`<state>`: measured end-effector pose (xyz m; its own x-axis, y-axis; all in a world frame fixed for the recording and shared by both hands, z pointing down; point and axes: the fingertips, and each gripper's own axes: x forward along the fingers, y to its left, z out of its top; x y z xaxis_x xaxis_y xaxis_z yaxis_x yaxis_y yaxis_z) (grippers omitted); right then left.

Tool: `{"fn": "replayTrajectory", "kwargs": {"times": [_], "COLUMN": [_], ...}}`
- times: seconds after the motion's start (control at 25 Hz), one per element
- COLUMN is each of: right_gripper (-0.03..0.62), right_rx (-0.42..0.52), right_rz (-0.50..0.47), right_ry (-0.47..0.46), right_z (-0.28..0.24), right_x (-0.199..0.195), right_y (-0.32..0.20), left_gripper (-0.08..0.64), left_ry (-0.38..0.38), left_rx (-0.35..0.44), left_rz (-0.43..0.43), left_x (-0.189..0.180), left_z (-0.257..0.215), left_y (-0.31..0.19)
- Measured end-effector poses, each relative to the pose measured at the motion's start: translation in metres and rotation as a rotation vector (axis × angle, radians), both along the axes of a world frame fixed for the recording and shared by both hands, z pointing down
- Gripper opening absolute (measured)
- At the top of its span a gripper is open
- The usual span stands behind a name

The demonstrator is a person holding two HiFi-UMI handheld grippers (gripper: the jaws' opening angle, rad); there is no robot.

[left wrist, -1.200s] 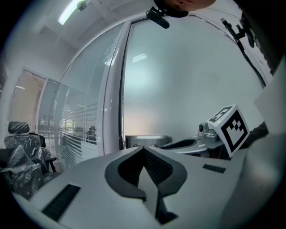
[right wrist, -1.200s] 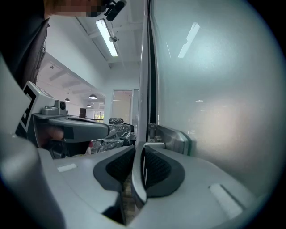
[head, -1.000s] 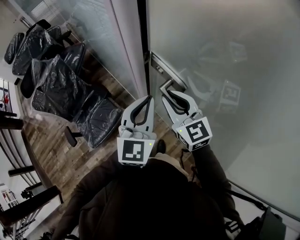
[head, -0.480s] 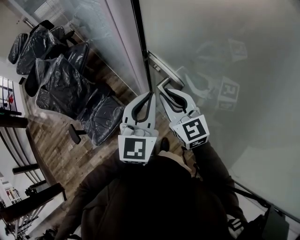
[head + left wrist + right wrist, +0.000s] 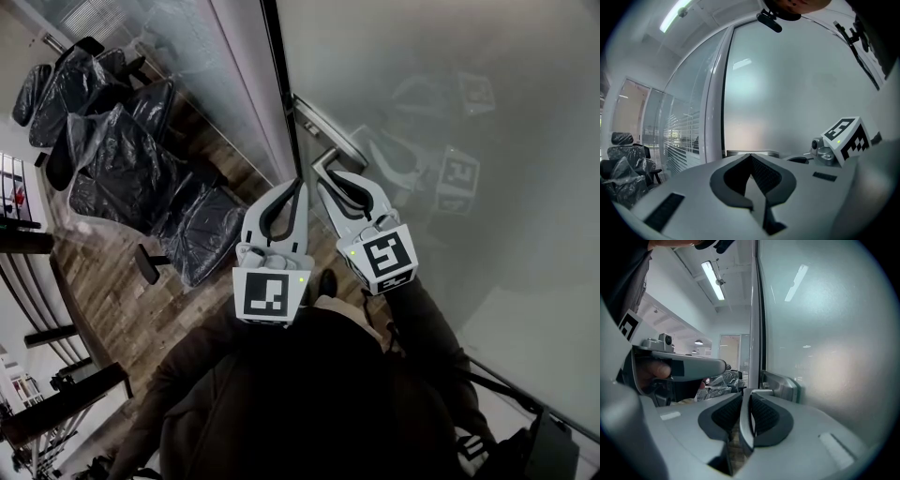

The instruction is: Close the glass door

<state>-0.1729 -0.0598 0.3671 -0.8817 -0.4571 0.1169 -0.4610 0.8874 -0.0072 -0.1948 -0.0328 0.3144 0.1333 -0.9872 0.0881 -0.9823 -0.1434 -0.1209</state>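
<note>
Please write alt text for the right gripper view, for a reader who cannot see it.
The right gripper is shut on the metal lever handle of a frosted glass door, which fills the right side. At the left, a hand holds the left gripper.

The head view looks steeply down from above the person, taking in the left gripper (image 5: 300,187), the right gripper (image 5: 333,180), the glass door (image 5: 450,112) and the door handle (image 5: 319,161). The left gripper view rides low behind its own jaws and faces the door close up, the other gripper's marker cube (image 5: 846,136) at its right edge. The right gripper view looks along its jaws beside the glass, very near the handle, with the left gripper at its left.
</note>
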Motion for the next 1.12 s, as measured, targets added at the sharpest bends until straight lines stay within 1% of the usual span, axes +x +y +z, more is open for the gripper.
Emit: {"fn": "replayTrajectory", "kwargs": {"times": [0.2,0.52,0.8,1.0,1.12], "right_gripper": [0.064,0.066,0.066,0.067,0.066], "right_rx": [0.002,-0.021,-0.028,-0.003,0.031], "right_rz": [0.001,-0.023,-0.023,-0.045,-0.059], "right_ry": [0.007,-0.006,-0.007,0.048,0.012], "right_z": [-0.001,0.003,-0.001,-0.002,-0.024], "right_x": [-0.001,-0.003,-0.002,-0.003,0.001], "right_y": [0.002,0.010,0.007,0.009,0.014], "left_gripper": [-0.003,-0.003,-0.003,-0.003,-0.003], "left_ry": [0.004,-0.005,-0.007,-0.009,-0.006], "left_rx": [-0.002,0.005,0.006,0.025,0.036], "left_rz": [-0.001,-0.020,-0.036,-0.050,-0.057], "left_x": [-0.001,-0.002,-0.004,-0.009,-0.010], "left_z": [0.001,0.001,-0.005,-0.008,-0.009], "left_y": [-0.001,-0.001,0.004,0.006,0.006]}}
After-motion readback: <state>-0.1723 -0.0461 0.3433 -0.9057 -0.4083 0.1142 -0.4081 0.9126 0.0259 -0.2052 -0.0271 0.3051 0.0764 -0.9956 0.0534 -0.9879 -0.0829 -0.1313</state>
